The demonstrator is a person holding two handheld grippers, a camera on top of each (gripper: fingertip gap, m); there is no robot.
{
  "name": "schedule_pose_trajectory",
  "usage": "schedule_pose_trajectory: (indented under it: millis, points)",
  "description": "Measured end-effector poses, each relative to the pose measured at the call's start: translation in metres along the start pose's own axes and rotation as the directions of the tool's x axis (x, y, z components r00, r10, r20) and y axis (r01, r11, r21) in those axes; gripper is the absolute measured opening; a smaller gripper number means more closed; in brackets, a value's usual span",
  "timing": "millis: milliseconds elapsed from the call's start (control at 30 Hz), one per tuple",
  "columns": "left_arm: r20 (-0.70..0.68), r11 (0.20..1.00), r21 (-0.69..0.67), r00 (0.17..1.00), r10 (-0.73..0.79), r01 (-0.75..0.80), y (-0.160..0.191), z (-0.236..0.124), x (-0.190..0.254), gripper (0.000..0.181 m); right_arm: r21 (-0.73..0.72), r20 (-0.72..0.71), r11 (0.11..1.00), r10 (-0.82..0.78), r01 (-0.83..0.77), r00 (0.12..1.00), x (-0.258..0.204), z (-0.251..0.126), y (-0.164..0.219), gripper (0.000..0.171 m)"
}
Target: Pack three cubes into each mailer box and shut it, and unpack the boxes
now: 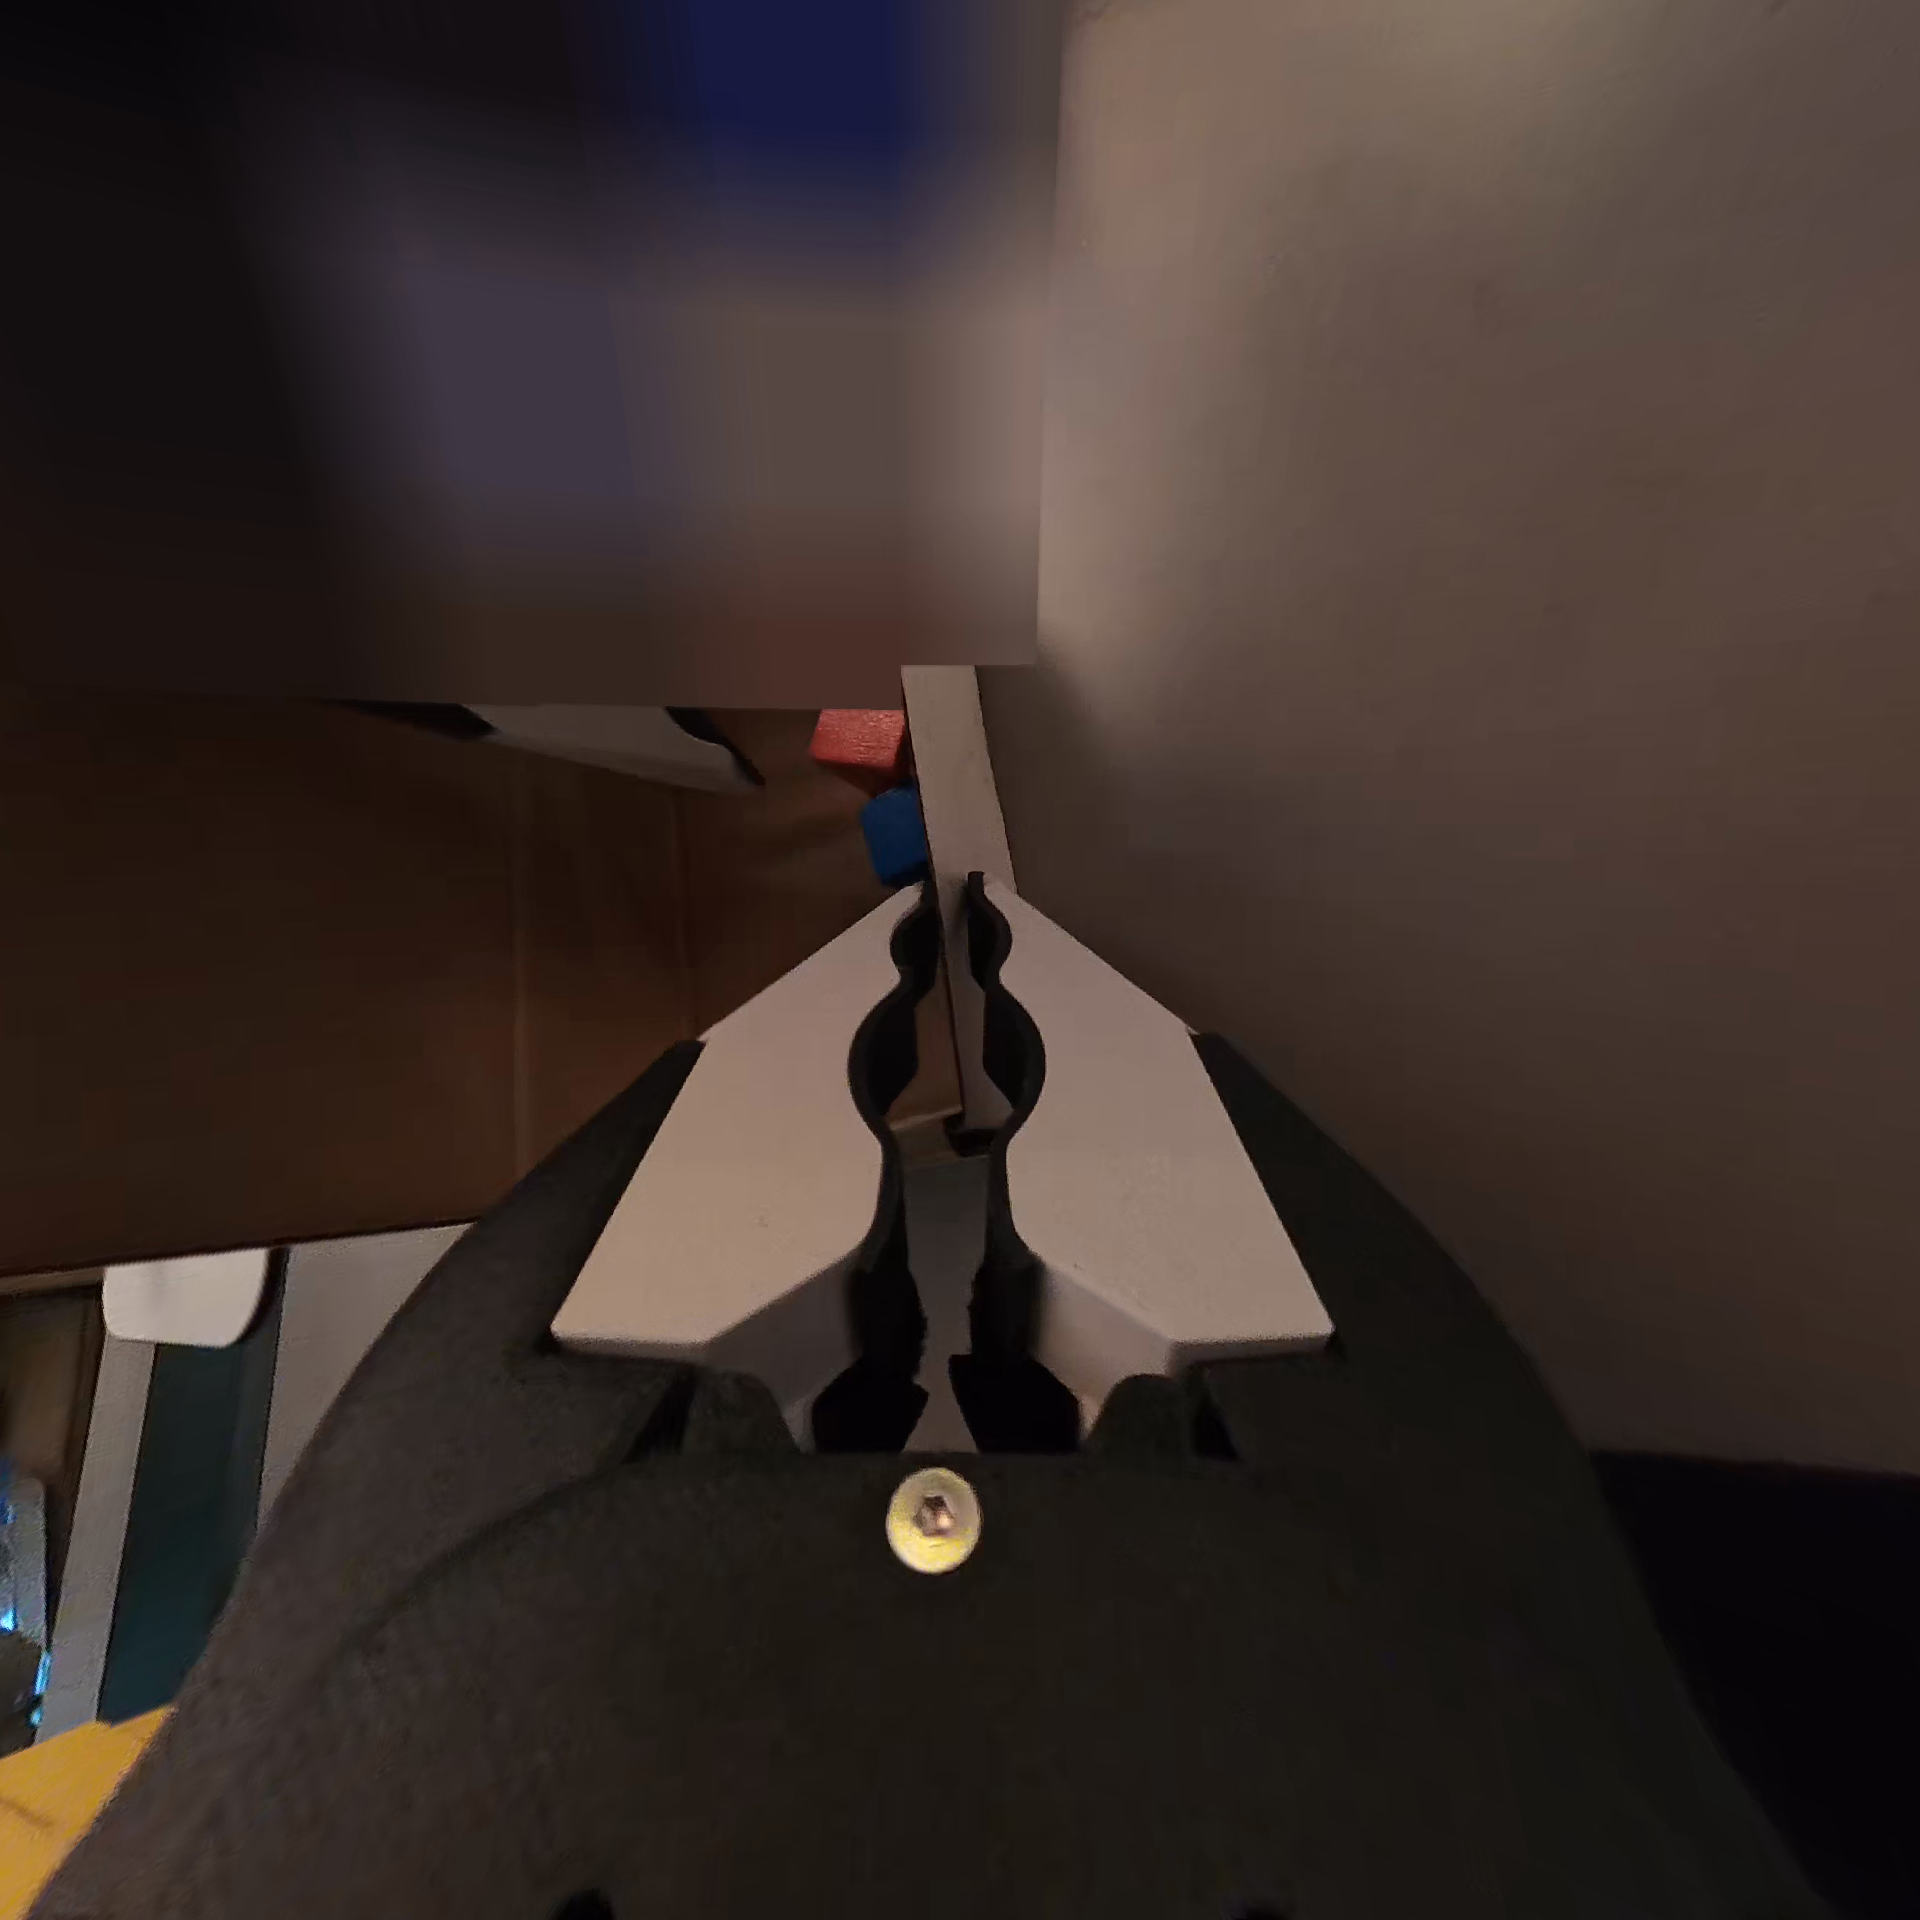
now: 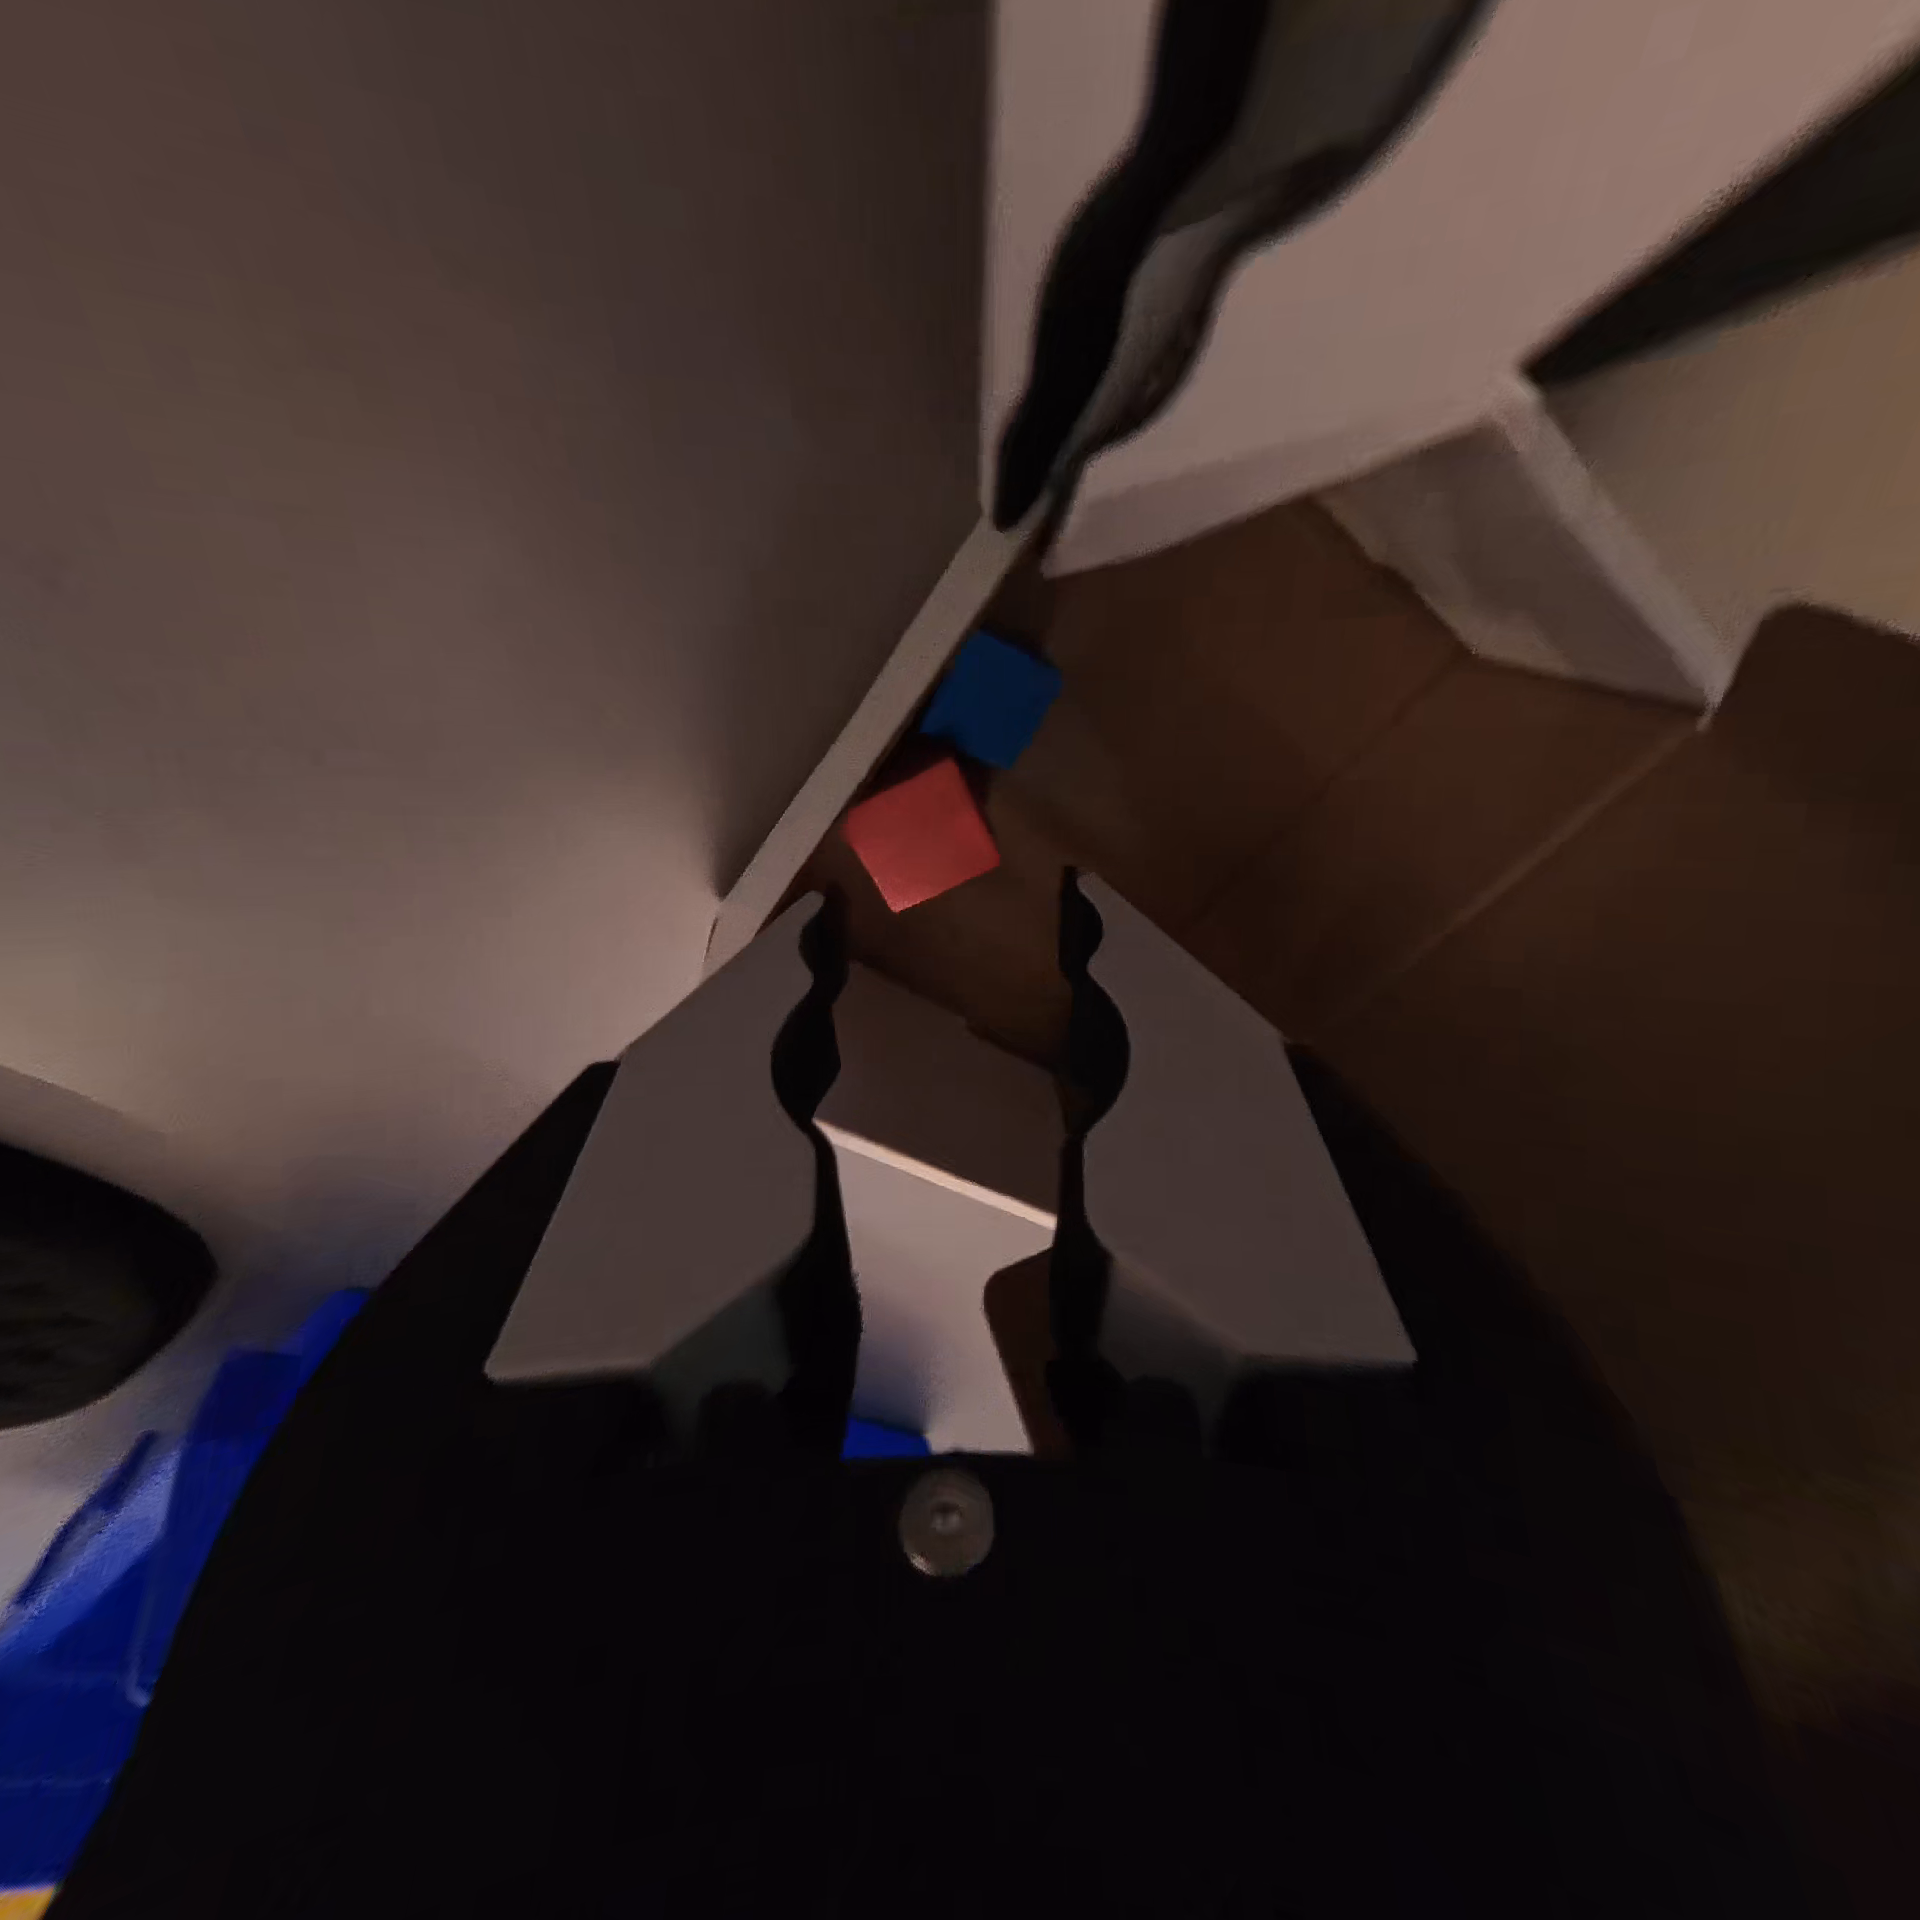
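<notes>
While left hand-held gripper [image 1: 948, 894] pinches flap [image 1: 961, 790], third cube hidden.

A white box wall [image 1: 961, 769] hides part of the red cube [image 1: 857, 740] and blue cube [image 1: 891, 831], a blurred patch covers the left wrist view's upper left, and any third cube is out of sight.

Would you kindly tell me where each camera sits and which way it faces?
Left wrist view: on the left gripper, looking along jaws shut on the white cardboard mailer box's wall.
Right wrist view: on the right gripper, jaws open, looking into that box; the left gripper shows beyond.
Shared: small red cube, small blue cube.
</notes>
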State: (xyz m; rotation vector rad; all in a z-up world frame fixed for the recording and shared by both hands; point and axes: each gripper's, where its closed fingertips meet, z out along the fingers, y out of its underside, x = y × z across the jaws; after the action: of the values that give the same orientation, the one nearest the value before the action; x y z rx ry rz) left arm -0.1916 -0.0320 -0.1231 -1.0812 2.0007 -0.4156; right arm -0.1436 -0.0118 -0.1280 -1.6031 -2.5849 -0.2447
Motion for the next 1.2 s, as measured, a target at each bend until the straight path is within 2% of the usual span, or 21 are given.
schedule_pose_trajectory:
  millis: [100, 233, 333, 400, 500, 633, 700, 767, 867, 933, 1000, 1200]
  points:
    - [-0.015, 1.0, 0.001, 1.0, -0.004, 0.004, -0.001, 0.001, 0.001, 0.003, -0.034, -0.004, 0.997, -0.076, 0.076, 0.997, -0.005, 0.006, -0.002, 0.034]
    - [-0.009, 1.0, 0.017, 1.0, 0.012, -0.012, -0.002, 0.002, 0.0, 0.004, -0.041, 0.034, 0.996, -0.081, 0.082, 0.996, -0.013, 0.016, -0.002, 0.028]
    - [0.002, 1.0, 0.019, 1.0, 0.016, -0.016, -0.002, 0.003, 0.0, 0.004, -0.052, 0.03, 0.998, -0.03, 0.032, 0.999, -0.011, 0.014, 0.002, 0.027]
    - [0.004, 1.0, 0.018, 1.0, 0.004, -0.005, -0.002, 0.003, -0.001, 0.004, -0.021, -0.024, 1.0, 0.022, -0.022, 0.999, 0.0, 0.001, 0.004, 0.027]
    - [0.016, 1.0, 0.015, 1.0, -0.004, 0.004, -0.002, 0.003, -0.002, 0.004, 0.06, -0.125, 0.989, 0.145, -0.138, 0.982, 0.013, -0.035, 0.01, 0.027]
    - [0.054, 1.0, 0.008, 0.998, 0.021, -0.021, -0.003, 0.005, -0.005, 0.005, 0.297, -0.119, 0.902, 0.36, -0.313, 0.925, -0.012, -0.1, 0.013, 0.026]
    - [0.058, 0.999, 0.005, 0.998, 0.041, -0.041, -0.004, 0.006, -0.003, 0.005, 0.364, -0.114, 0.832, 0.486, -0.419, 0.867, -0.04, -0.129, 0.043, 0.026]
    - [0.063, 0.999, 0.002, 0.997, 0.052, -0.053, -0.006, 0.007, -0.003, 0.005, 0.347, -0.124, 0.721, 0.67, -0.6, 0.732, -0.072, -0.14, 0.106, 0.026]
    - [0.069, 0.997, -0.007, 0.995, 0.074, -0.074, -0.008, 0.008, -0.001, 0.005, 0.176, -0.11, 0.451, 0.893, -0.875, 0.437, -0.146, -0.117, 0.213, 0.026]
    - [0.072, 0.997, -0.006, 0.994, 0.083, -0.083, -0.008, 0.008, -0.001, 0.006, 0.103, -0.047, 0.315, 0.949, -0.943, 0.312, -0.186, -0.088, 0.245, 0.026]
    - [0.071, 0.995, 0.001, 0.993, 0.095, -0.095, -0.008, 0.008, -0.001, 0.006, 0.068, 0.01, 0.274, 0.961, -0.959, 0.275, -0.209, -0.059, 0.251, 0.026]
    - [0.076, 0.993, 0.009, 0.99, 0.121, -0.122, -0.007, 0.007, -0.002, 0.006, -0.063, 0.027, 0.281, 0.96, -0.958, 0.279, -0.235, 0.0, 0.258, 0.027]
